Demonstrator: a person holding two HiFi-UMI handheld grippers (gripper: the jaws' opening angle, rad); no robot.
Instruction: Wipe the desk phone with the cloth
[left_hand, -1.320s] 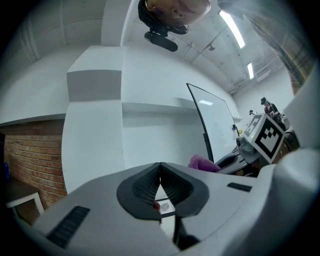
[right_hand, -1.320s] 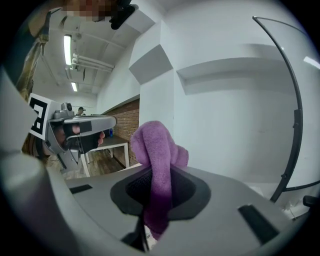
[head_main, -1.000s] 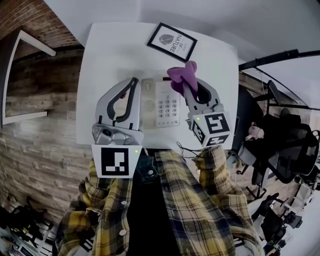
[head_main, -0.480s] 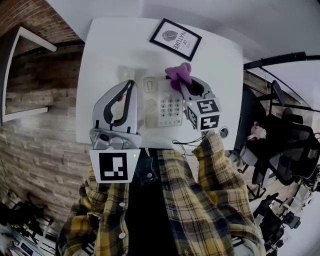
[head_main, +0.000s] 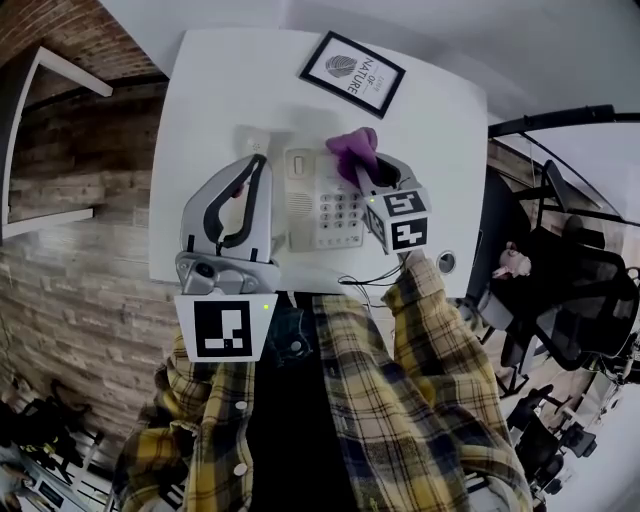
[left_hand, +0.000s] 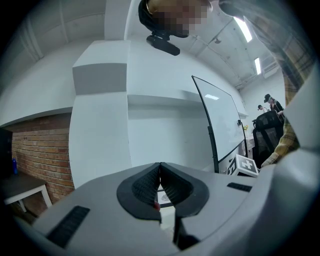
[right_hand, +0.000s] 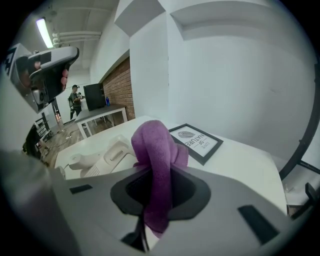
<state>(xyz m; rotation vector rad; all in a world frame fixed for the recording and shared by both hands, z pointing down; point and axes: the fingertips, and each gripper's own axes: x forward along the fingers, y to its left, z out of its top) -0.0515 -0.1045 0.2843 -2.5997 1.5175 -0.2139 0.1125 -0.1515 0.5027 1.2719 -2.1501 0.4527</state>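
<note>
Nearest, the left gripper (head_main: 252, 172) hangs over the white table (head_main: 200, 90) with its jaws pressed together on nothing, hiding most of the handset (head_main: 256, 142) beside the cream push-button desk phone (head_main: 330, 205) (only its far end peeks out). The right gripper (head_main: 366, 172) has its jaws clamped on the crumpled purple cloth (head_main: 352, 148) over the phone's far right corner, contact impossible to judge. Farthest lies a black-framed print (head_main: 352, 74).

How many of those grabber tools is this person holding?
2. The left gripper hovers left of the desk phone, jaws shut; the right gripper is over the phone, clamping a purple cloth.
</note>
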